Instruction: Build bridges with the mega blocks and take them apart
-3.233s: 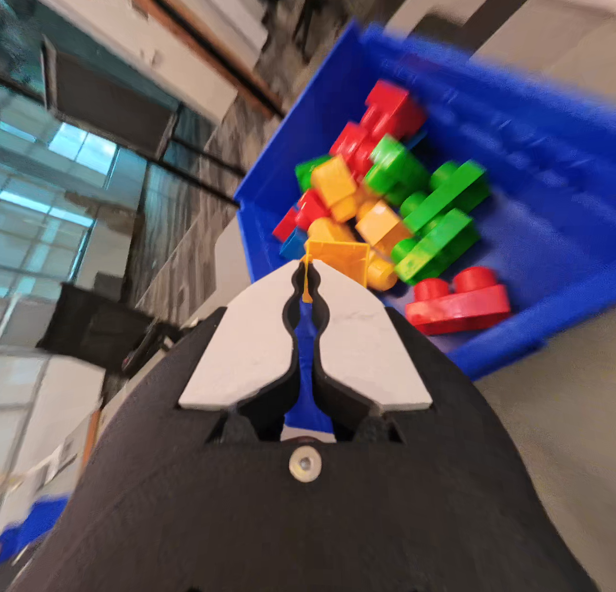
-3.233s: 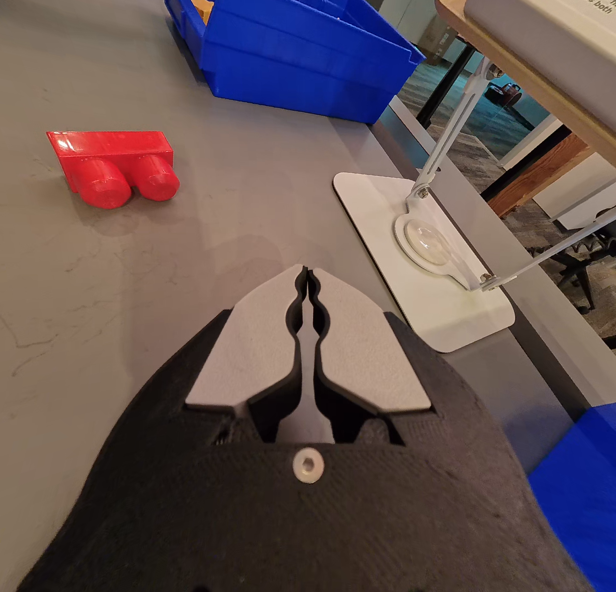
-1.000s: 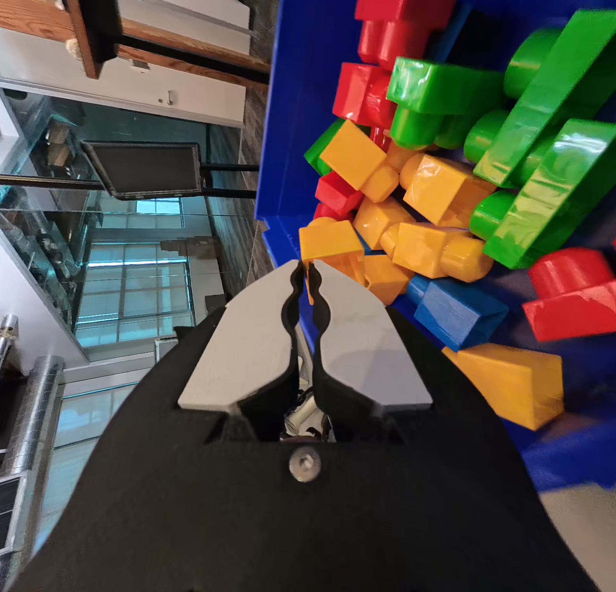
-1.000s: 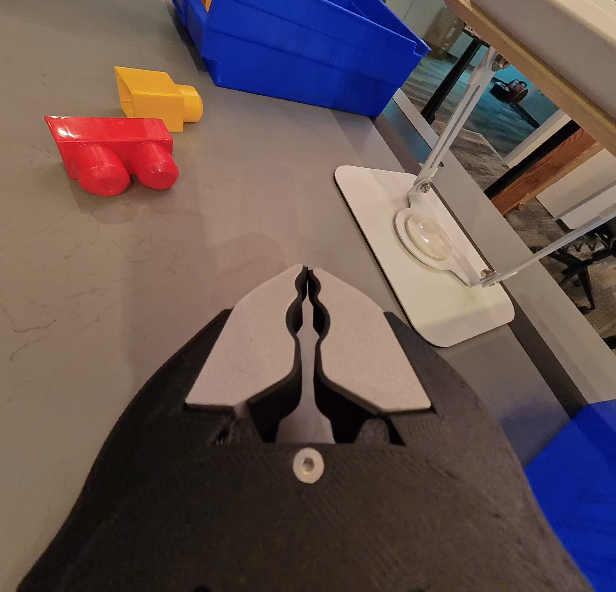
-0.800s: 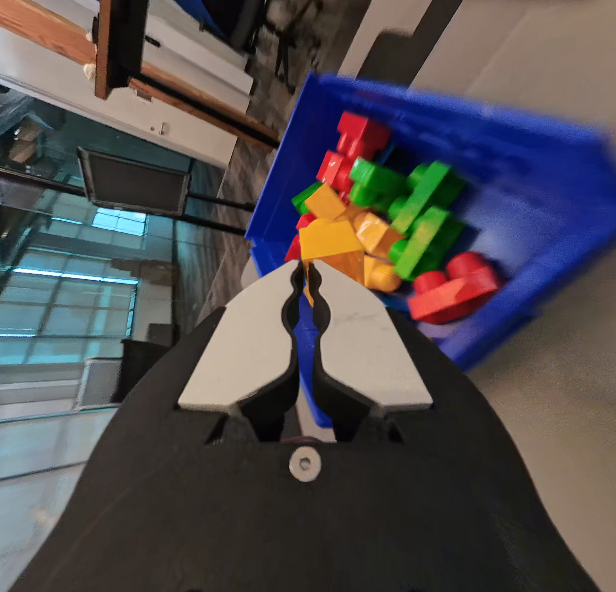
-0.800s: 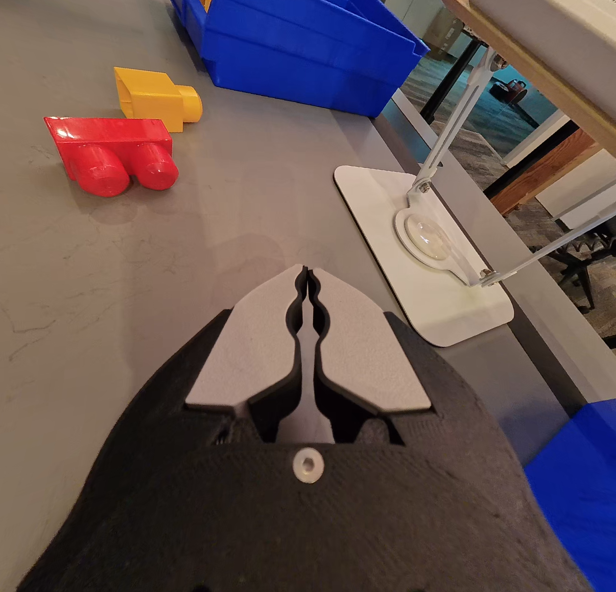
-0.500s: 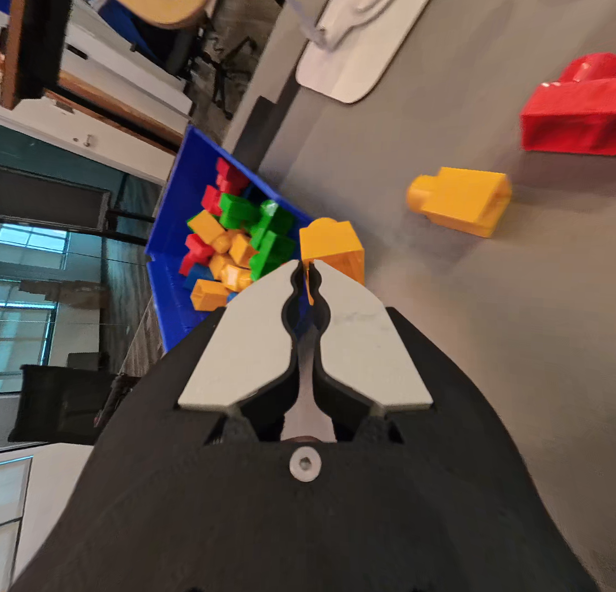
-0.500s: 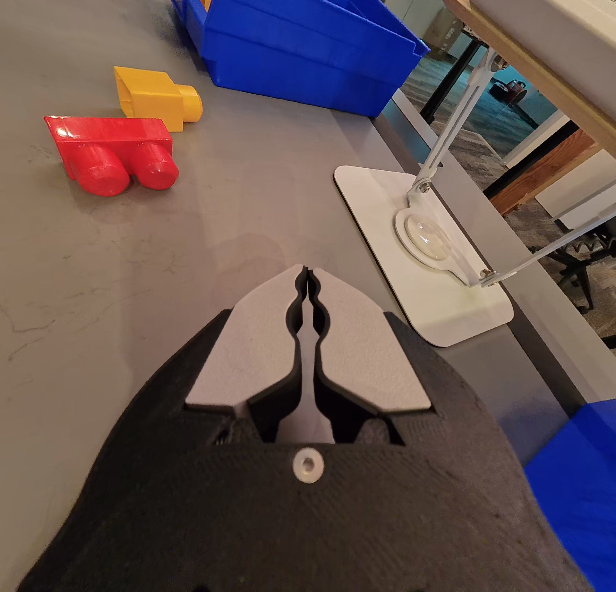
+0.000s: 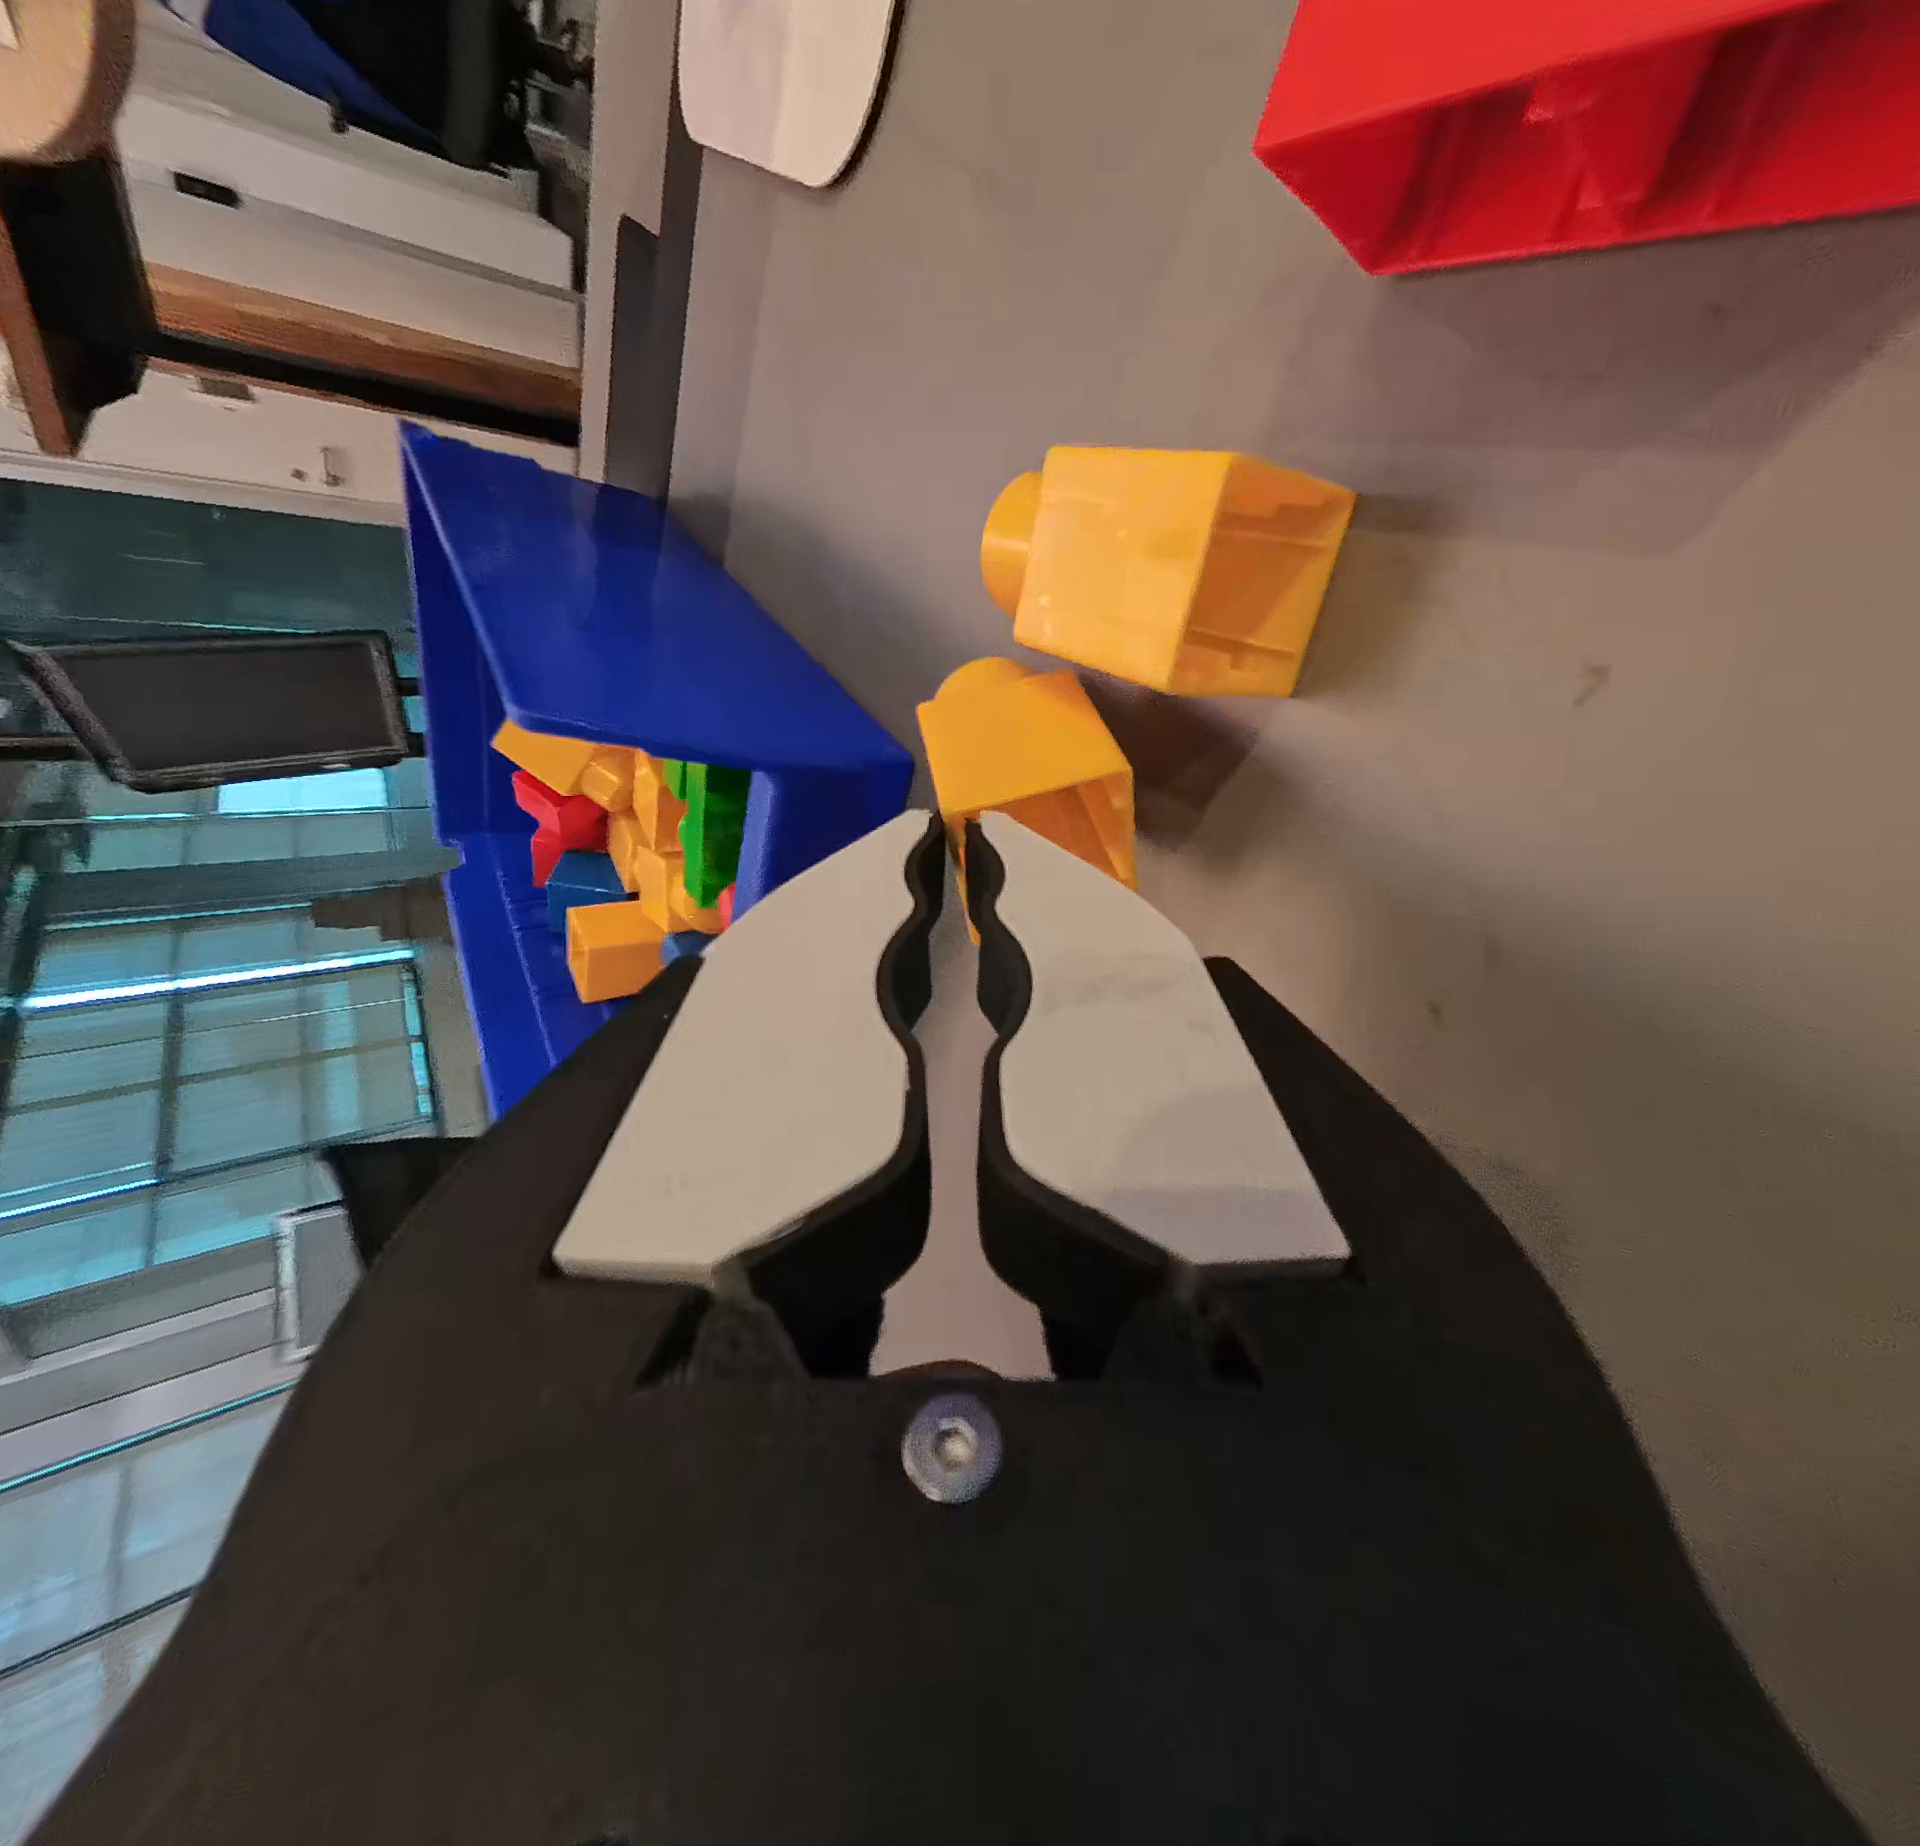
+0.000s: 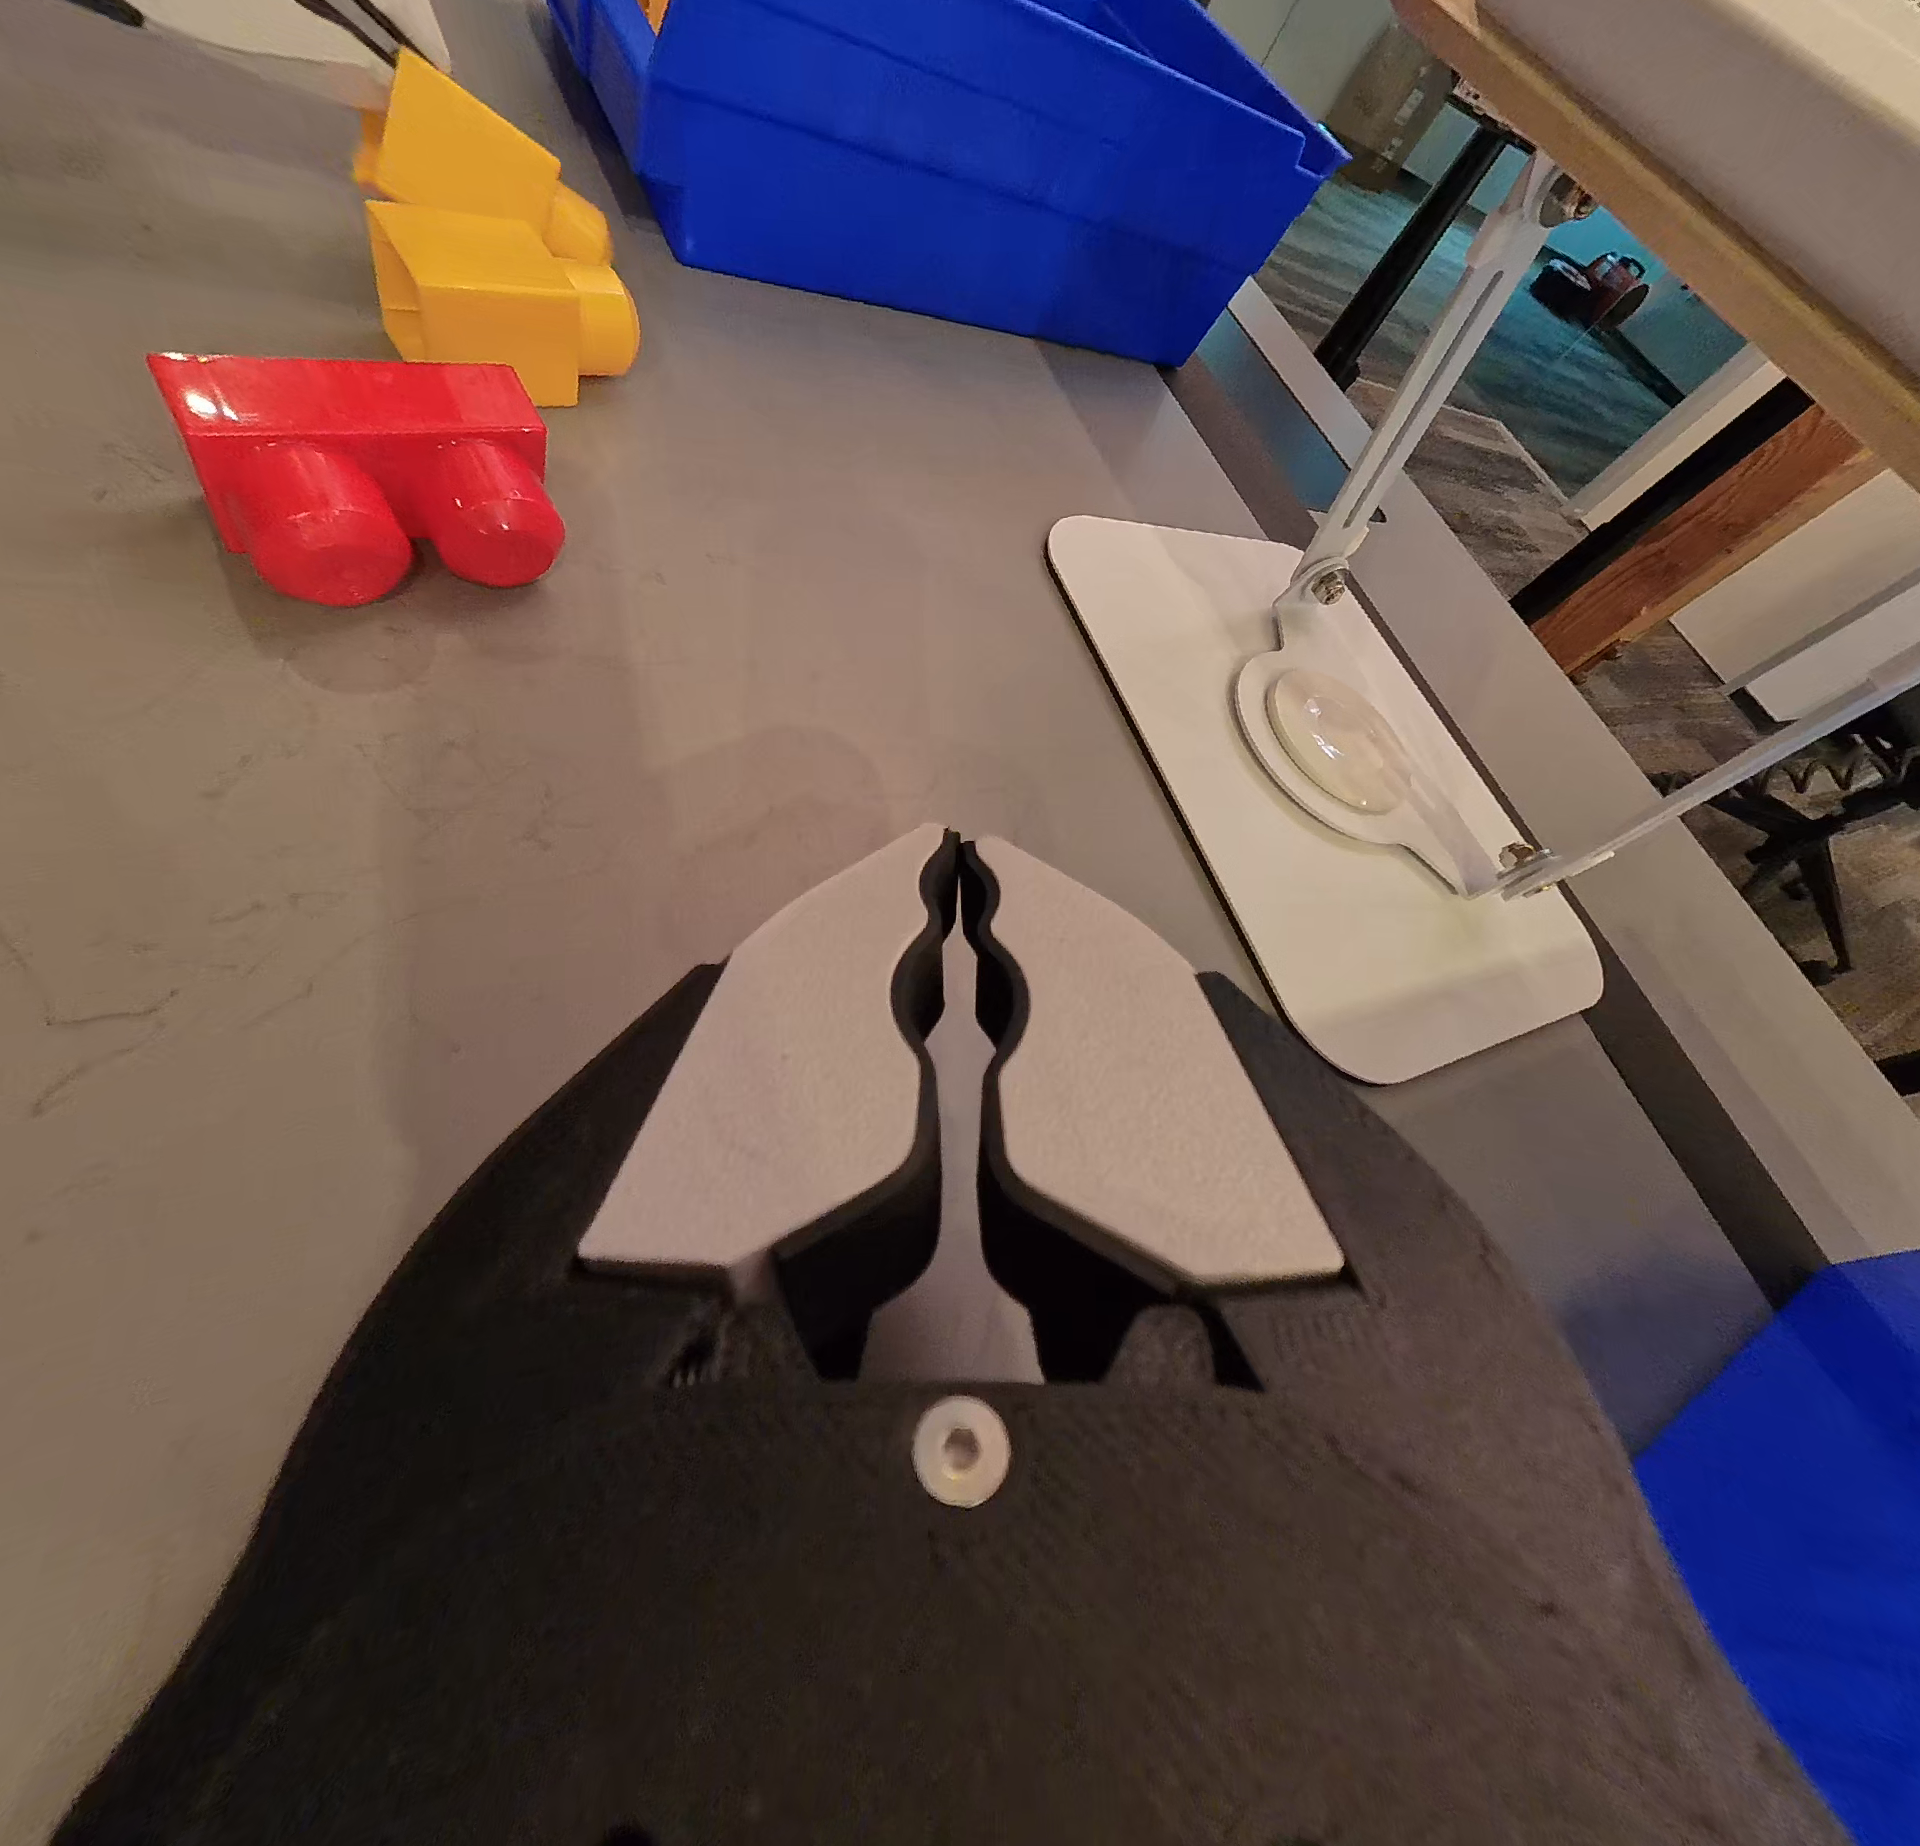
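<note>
The left gripper (image 9: 956, 835) had its jaws clamped on the thin wall of a yellow block (image 9: 1023, 747), held just above the grey table (image 9: 1558, 965). A second yellow block (image 9: 1164, 570) lay on its side just beside it, and a red two-stud block (image 10: 353, 456) lay on its side a little farther along. The blue bin (image 9: 634, 622), loaded with red, green, yellow and blue blocks, stood close behind the held block. The right gripper (image 10: 958, 846) hovered over bare table, well apart from the blocks, jaws together with nothing between them. A white stand base (image 10: 1351, 861) sat at the table edge to its right.
</note>
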Demonstrator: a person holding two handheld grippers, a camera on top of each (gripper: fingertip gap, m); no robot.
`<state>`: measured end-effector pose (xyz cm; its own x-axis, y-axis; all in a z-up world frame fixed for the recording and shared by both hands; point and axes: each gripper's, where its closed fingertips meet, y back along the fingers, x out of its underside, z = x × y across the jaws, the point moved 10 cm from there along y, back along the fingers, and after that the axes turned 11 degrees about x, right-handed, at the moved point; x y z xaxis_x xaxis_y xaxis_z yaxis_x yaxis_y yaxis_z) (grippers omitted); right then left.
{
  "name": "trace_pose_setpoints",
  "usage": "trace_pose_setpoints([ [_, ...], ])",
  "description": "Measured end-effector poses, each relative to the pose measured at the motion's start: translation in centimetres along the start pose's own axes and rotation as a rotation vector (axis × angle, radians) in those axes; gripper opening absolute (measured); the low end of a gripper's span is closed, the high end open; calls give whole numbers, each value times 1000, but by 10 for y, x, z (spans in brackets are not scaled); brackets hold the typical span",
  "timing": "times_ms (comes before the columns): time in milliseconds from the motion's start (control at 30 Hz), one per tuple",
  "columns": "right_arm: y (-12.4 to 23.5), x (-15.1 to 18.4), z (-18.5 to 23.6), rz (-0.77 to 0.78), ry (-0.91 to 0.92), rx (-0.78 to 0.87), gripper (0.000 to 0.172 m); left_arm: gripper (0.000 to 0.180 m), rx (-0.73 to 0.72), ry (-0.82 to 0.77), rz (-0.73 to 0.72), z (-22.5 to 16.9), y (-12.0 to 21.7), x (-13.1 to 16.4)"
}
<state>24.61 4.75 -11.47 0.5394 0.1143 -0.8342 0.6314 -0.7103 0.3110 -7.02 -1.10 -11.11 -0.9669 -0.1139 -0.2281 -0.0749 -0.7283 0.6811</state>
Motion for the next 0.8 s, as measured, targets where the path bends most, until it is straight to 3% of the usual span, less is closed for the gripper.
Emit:
trace_pose_setpoints([
  [200, 0, 0, 0, 1, 1, 0, 0, 8, 31, -46, -4, -12, -3, -7],
  [433, 0, 0, 0, 3, 2, -2, 0, 24, 84, 84, -49, -8, 6, -1],
  [500, 0, 0, 0, 2, 3, -1, 0, 26, 130, 177, -79, -7, 10, 3],
  [667, 0, 0, 0, 3, 3, -1, 0, 29, 379, 593, -263, -14, 20, 6],
  [800, 0, 0, 0, 1, 6, -3, 0, 30, 473, 817, -340, -19, 14, 7],
])
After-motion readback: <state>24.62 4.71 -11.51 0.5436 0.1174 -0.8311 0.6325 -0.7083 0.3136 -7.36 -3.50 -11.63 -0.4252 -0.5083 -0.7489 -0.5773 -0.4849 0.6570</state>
